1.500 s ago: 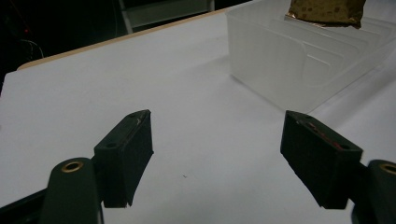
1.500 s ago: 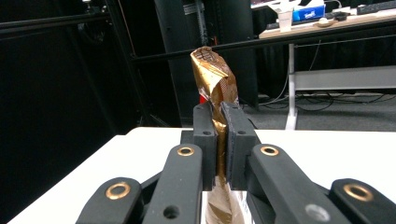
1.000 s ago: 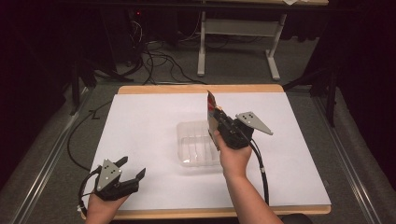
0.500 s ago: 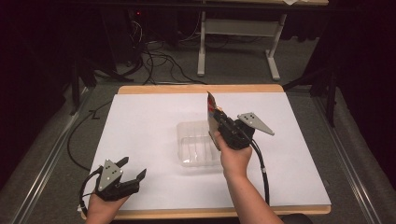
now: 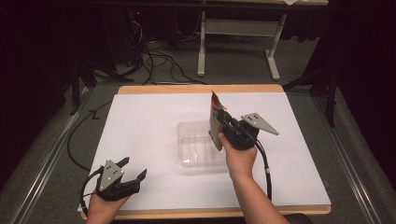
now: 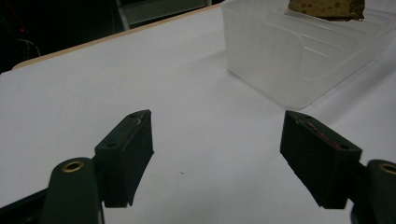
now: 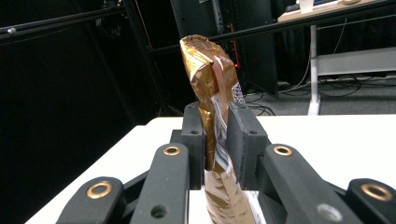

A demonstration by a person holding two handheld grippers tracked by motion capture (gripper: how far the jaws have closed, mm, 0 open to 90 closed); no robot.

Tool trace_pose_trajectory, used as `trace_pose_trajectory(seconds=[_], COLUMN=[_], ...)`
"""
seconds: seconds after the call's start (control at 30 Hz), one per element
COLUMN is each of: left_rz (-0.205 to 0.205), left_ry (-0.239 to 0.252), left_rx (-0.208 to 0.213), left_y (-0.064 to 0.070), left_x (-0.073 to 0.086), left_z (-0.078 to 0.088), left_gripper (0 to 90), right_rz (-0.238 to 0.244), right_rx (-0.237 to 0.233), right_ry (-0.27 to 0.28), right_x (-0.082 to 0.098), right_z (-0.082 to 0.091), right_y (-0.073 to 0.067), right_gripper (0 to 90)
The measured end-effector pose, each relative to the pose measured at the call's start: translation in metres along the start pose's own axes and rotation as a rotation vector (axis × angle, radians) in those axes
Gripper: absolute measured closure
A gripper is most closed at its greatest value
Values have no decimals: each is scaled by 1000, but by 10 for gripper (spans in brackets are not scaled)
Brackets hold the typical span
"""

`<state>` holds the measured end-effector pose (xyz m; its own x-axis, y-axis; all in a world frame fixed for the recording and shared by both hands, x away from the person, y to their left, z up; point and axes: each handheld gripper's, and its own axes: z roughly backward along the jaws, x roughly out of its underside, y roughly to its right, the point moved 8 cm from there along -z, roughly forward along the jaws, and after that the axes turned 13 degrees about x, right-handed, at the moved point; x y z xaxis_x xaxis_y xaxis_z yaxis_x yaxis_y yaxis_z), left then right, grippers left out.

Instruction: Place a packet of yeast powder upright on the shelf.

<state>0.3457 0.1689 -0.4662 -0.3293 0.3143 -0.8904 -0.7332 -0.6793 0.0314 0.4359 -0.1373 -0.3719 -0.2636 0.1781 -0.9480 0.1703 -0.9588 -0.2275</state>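
A clear plastic tub point(image 5: 201, 150) sits mid-table on the white sheet; its ribbed side wall point(image 6: 299, 60) fills the upper right of the left gripper view. My right gripper point(image 5: 221, 125) is shut on a gold-brown snack packet point(image 5: 215, 119), holding it upright over the tub's right end. Both jaws pinch the crinkled foil packet point(image 7: 215, 116) at its middle in the right gripper view, and its folded top rises above them. The packet's lower edge point(image 6: 327, 8) hangs over the tub. My left gripper point(image 5: 131, 169) rests open near the front left corner, nothing between its fingers point(image 6: 126, 154).
The white sheet point(image 5: 154, 126) covers a wooden-edged table point(image 5: 196, 88). Beyond its far edge stand a white table frame point(image 5: 238, 32) and loose cables point(image 5: 149, 60) on the grey floor. A black cable point(image 5: 267, 172) trails from the right gripper.
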Motion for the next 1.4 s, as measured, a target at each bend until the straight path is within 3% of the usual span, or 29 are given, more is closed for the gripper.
trace_pose_trajectory(seconds=[0.4, 0.57, 0.6, 0.67, 1.0, 1.1, 1.23, 1.4], left_rz=[-1, -2, -1, 0, -3, -4, -4, -8], left_ry=[1, -3, -2, 0, 7, 7, 6, -2], left_rx=[-3, -3, -4, -5, -5, -4, -4, -1], left_y=[-1, -1, -1, -1, -1, -1, -1, 0], left_x=[0, 0, 0, 0, -1, -1, -1, 0], left_z=[0, 0, 0, 0, 3, 3, 3, 0], left_gripper=[261, 261, 261, 261, 262, 262, 262, 262], right_rz=[11, 10, -25, -41, -105, -99, -94, -113], right_rx=[-10, -14, -23, -27, -47, -44, -39, -17], right_ry=[-24, -21, -36, -43, -63, -64, -58, -83], right_x=[6, 5, 4, 5, 7, 9, 10, 22], right_z=[2, 0, -2, -4, -9, -10, -8, -6], right_y=[5, 4, 2, -3, -20, -22, -19, 1], right_gripper=[711, 767, 772, 771, 770, 781, 789, 805])
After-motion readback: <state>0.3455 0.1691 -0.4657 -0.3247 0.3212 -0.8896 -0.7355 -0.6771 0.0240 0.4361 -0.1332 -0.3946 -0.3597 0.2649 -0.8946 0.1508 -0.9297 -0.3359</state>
